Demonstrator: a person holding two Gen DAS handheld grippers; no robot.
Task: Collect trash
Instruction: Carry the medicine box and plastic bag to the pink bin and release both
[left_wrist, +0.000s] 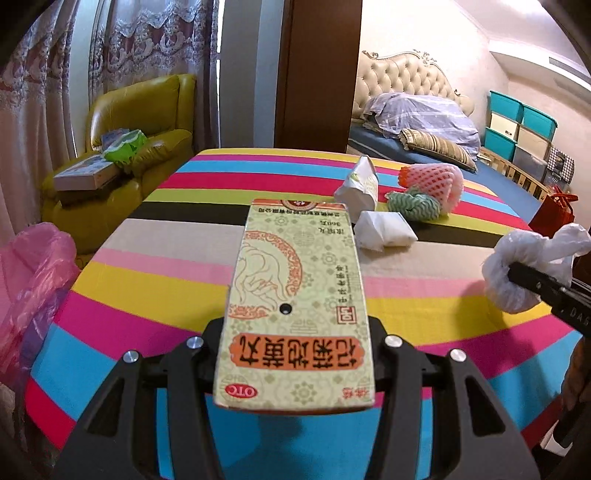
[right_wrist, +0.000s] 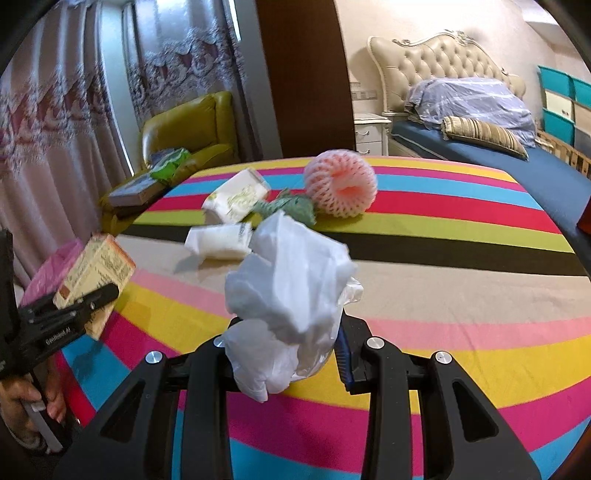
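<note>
Left gripper (left_wrist: 295, 369) clamps medicine box (left_wrist: 295, 295); right gripper (right_wrist: 284, 354) pinches plastic bag (right_wrist: 291, 288) over striped table (right_wrist: 443, 295).

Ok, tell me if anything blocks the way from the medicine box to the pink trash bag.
Nothing visible does. The medicine box, clamped in the left gripper, sits above the striped table; the pink trash bag hangs open off its left edge.

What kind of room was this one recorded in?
Most likely a home bedroom: a bed with a tufted headboard and a striped pillow stands behind the table with the striped cloth, with a yellow armchair by lace curtains.
</note>
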